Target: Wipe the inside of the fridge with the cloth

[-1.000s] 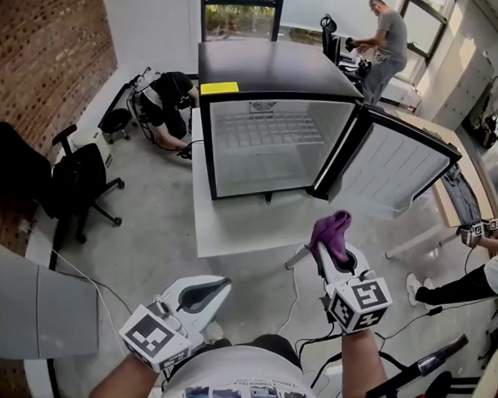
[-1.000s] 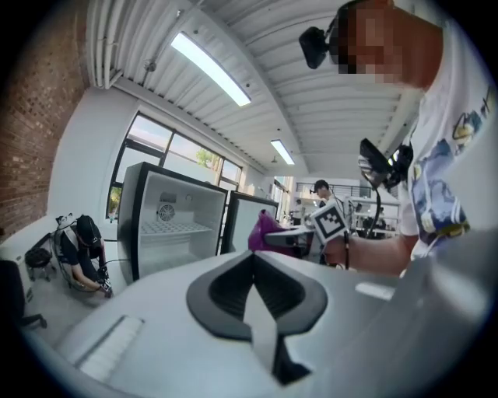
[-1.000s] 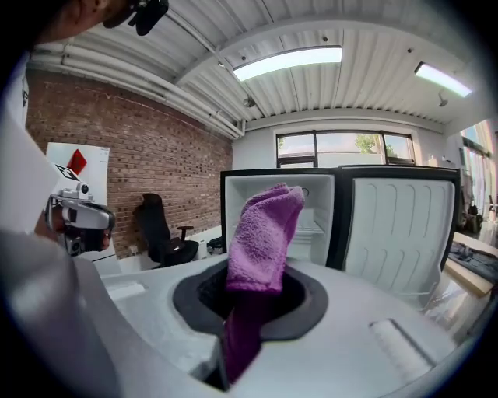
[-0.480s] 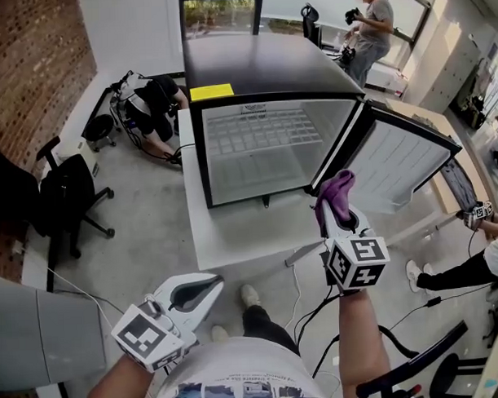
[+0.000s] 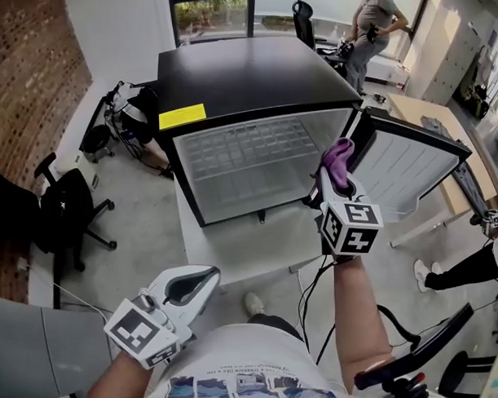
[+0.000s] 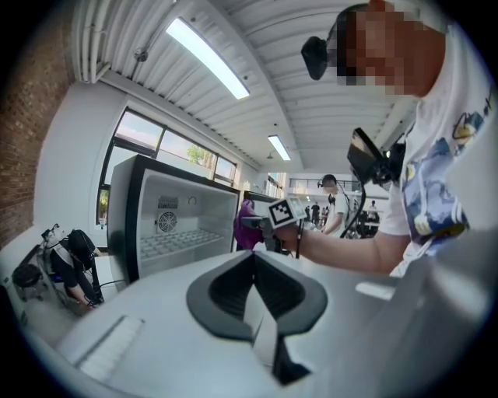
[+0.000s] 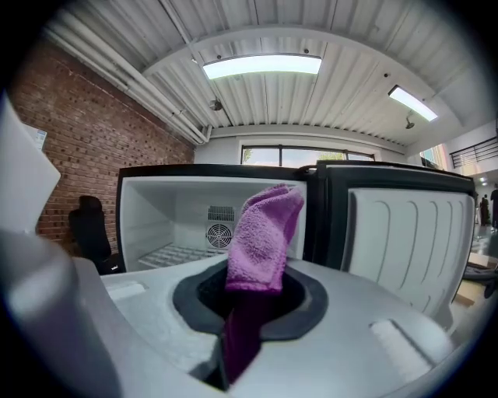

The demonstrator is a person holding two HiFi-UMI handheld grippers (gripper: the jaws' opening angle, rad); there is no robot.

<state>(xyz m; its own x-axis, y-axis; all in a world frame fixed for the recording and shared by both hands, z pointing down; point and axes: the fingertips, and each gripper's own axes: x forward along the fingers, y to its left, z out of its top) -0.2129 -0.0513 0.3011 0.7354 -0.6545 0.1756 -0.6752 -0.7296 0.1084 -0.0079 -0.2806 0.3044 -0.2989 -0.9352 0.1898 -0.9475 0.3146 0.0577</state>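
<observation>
Jaws of right gripper tight on purple cloth, tuft upright above them; left gripper jaws together

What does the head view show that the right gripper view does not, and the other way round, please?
Only the head view shows the yellow label on the fridge top and the left hand-held gripper. Only the right gripper view shows the fan grille inside the fridge and the ceiling light. Both show the open door and the purple cloth held by the right hand-held gripper.
</observation>
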